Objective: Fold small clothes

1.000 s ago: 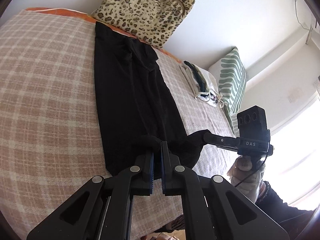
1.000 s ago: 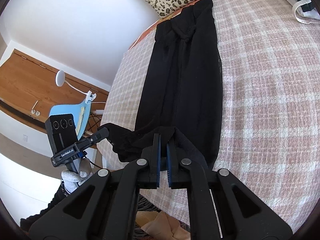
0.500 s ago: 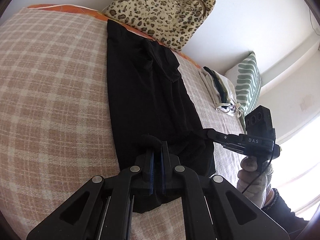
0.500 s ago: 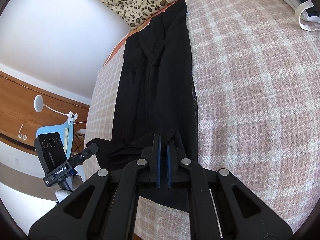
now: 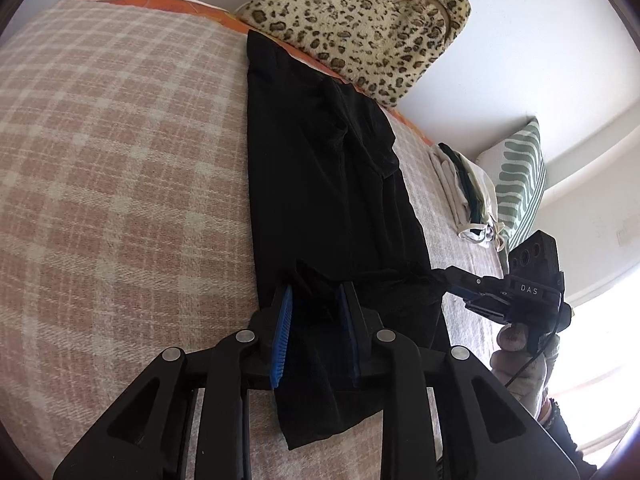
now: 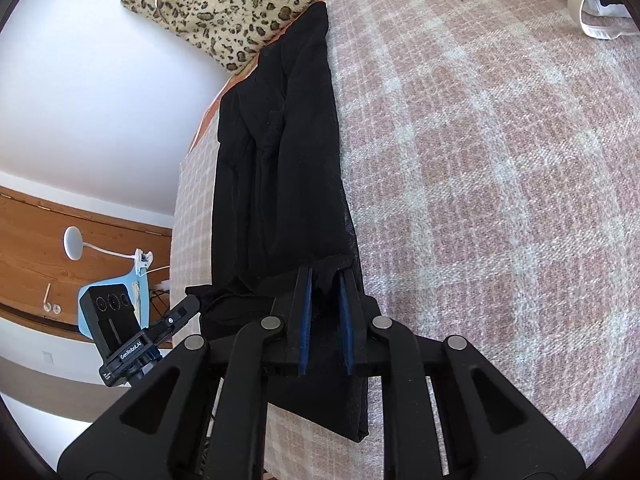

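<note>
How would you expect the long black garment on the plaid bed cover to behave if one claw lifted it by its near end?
The black garment would probably drape limply: its near end already sags in soft folds over the bed's edge. It looks thin and light, slightly sheer along one edge. It may slide rather than hold a crease, since it lies wrinkled on the plaid bed cover.

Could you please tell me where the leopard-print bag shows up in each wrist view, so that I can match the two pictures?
Left wrist view: the leopard-print bag is at top centre, against the wall beyond the far end of the black garment.
Right wrist view: the bag is at top left, again just past the garment's far end.
Shared landmark: the pink plaid blanket under the garment.
</note>
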Tool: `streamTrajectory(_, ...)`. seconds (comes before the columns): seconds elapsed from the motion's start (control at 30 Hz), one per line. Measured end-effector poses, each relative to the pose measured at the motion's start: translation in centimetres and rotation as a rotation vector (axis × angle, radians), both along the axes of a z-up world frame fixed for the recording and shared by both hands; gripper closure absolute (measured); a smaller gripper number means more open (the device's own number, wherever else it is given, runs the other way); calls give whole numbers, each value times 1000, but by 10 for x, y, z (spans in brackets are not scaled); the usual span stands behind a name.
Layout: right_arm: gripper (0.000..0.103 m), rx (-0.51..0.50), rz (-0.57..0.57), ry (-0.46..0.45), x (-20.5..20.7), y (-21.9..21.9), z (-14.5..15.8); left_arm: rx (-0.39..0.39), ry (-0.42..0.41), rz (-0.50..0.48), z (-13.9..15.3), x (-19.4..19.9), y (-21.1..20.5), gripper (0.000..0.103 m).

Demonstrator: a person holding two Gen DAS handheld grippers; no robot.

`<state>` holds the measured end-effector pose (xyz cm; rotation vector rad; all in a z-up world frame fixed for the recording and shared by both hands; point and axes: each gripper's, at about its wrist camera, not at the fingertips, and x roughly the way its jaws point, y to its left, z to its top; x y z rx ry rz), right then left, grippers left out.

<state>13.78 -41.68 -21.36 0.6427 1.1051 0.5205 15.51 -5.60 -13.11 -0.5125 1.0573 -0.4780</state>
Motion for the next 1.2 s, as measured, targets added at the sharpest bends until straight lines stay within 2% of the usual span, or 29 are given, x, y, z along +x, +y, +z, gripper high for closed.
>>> streamTrajectory(0.03,62,-12,-10,-27,-3,-4,7,9,-13,19,4,-1,4,75)
streamTrajectory(0.07,58,-25,-17,-60,-6,-6,14,13,-26,32,8,-3,8,75)
streamTrajectory(0.13,56,-46,-1,-119,-14,-4,28,7,-46,36,15,-5,13,75)
streamTrajectory(0.2,56,-72,62,-173,-22,7,39,6,-73,21,21,-10,13,75)
streamTrajectory(0.27,59,-137,145,-206,-29,27,44,4,-94,-17,24,-16,6,75)
streamTrajectory(0.33,72,-184,243,-216,-33,52,40,2,-101,-72,25,-21,-7,75)
streamTrajectory(0.43,77,-245,341,-201,-35,82,24,13,-94,-157,20,-27,-29,75)
streamTrajectory(0.53,77,-311,374,-193,-29,100,13,29,-64,-222,9,-27,-49,75)
streamTrajectory(0.63,77,-353,339,-208,-17,103,14,64,-44,-206,-2,-15,-56,75)
streamTrajectory(0.83,77,-340,173,-216,8,75,26,29,-49,-37,-1,10,-28,75)
streamTrajectory(1.0,76,-374,149,-215,4,58,27,58,-74,-21,10,4,-18,75)
streamTrajectory(1.03,68,-386,150,-212,0,56,26,67,-74,-25,11,0,-16,75)
streamTrajectory(1.1,53,-396,138,-212,-12,48,26,95,-55,-26,9,-11,-10,59)
streamTrajectory(1.2,50,-371,143,-183,-33,34,18,62,-14,-24,-2,-34,4,55)
